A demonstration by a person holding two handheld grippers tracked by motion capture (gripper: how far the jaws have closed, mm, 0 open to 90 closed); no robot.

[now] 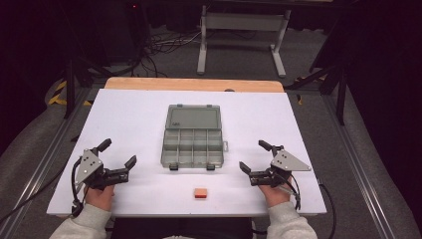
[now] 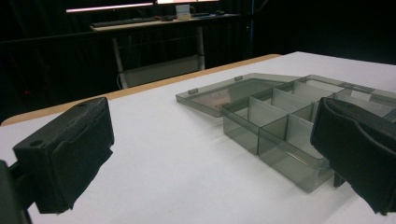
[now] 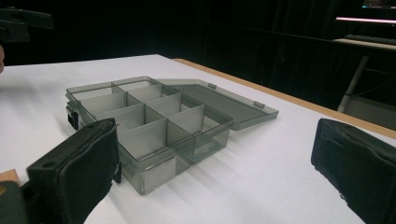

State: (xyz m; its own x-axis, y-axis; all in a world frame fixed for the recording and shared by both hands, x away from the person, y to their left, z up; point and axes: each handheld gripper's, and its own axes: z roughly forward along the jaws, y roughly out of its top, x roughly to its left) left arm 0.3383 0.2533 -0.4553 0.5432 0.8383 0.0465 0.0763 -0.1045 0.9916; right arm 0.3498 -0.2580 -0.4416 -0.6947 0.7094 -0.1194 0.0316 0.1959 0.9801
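Note:
A grey see-through compartment box [image 1: 192,148] lies open at the middle of the white table, its lid [image 1: 194,117] folded flat on the far side. Its compartments look empty. A small orange block [image 1: 200,193] rests near the front edge, in front of the box. My left gripper [image 1: 119,153] stands open at the front left, held in a hand, with nothing between its jaws. My right gripper [image 1: 255,155] stands open at the front right, likewise holding nothing. The box [image 2: 285,126] sits ahead and right in the left gripper view, and the box [image 3: 149,121] sits ahead and left in the right gripper view.
The white table top [image 1: 129,119] has a wooden strip [image 1: 194,83] along its far edge. Beyond it stand a desk frame [image 1: 244,35] and cables [image 1: 159,47] on a dark floor. Cables trail from both grippers off the table's front corners.

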